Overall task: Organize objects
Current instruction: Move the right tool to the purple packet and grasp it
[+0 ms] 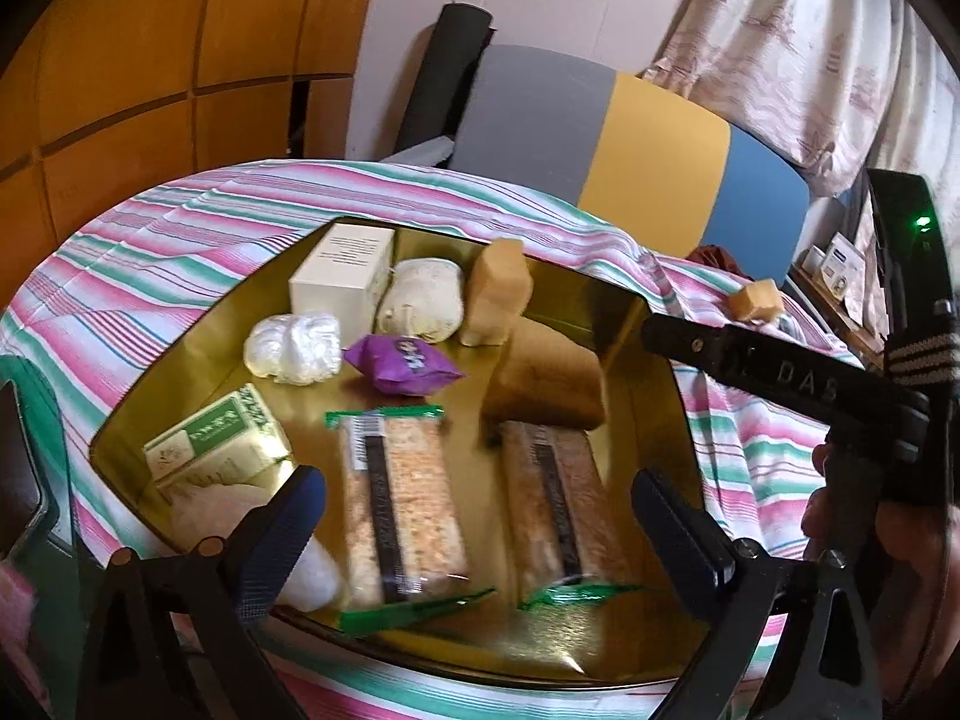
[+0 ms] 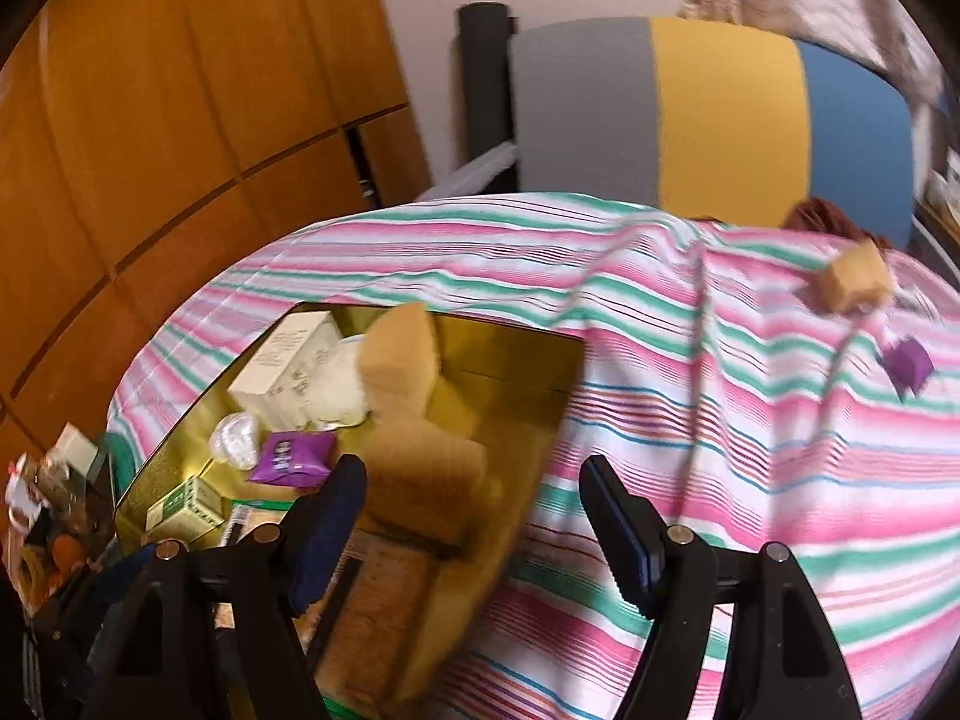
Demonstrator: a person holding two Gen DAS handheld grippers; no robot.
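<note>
Nearest the left wrist camera, the left gripper (image 1: pixel 474 516) is hovering over the near edge of the gold tray (image 1: pixel 624 324), its two blue-padded tongs standing wide apart and clamping nothing. Going left to right inside the tray, one green-and-white carton (image 1: pixel 216 444) is lying at the near left, one crumpled white plastic wad (image 1: pixel 294 345) is sitting behind it, and one white box (image 1: pixel 342 270) is standing at the far left. One cream cloth bundle (image 1: pixel 423 297) is resting just beside that box, and one purple packet (image 1: pixel 405 363) is lying near the middle. Two clear-wrapped bars (image 1: pixel 399 510) with green ends are lying side by side at the near edge, the right one blurred. Two tan sponges are sitting in the tray: one tall sponge (image 1: pixel 498 291) is standing at the far side, and one darker brown sponge (image 1: pixel 546 384) is lying in front of it. The right gripper (image 2: pixel 474 516) is hanging over the tray's right rim and the striped cloth (image 2: pixel 720 420), its tongs apart with nothing between them. Farther right, outside the tray, a third loose sponge (image 2: pixel 852 285) is lying on the cloth, and one small purple block (image 2: pixel 909 363) is sitting near it. Beyond the table, one chair back (image 1: pixel 600 132) in grey, yellow and blue is standing, with wooden cabinets (image 1: pixel 150 60) at the far left and a curtain (image 1: pixel 798 48) at the far right.
</note>
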